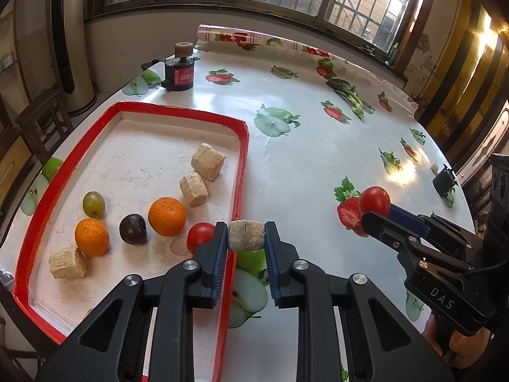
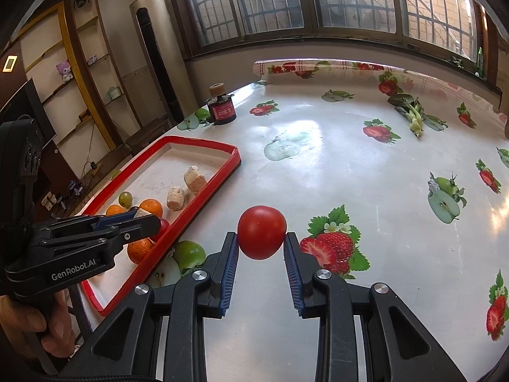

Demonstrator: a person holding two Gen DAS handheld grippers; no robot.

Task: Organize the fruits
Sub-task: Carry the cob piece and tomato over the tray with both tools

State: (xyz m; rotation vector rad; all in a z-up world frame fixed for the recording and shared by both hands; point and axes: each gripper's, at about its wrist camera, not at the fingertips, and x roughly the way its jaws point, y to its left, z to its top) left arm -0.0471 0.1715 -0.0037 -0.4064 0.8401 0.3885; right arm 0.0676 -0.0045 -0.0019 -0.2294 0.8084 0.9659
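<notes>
- Tray (image 1: pixel 245 146) holds most fruit already.
- Left gripper (image 1: pixel 246 238) clamps a cob piece (image 1: pixel 246 235) over its rim.
- Right gripper (image 2: pixel 261 242) clamps a tomato (image 2: pixel 261 230), well outside.

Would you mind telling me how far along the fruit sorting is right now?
Mostly done: the red-rimmed tray already holds two oranges, a plum, a green grape, a tomato and three corn pieces. In hand: the left gripper grips a corn piece over the tray's edge, and the right gripper holds a tomato. Left: placing both; leafy greens remain on the table.
</notes>
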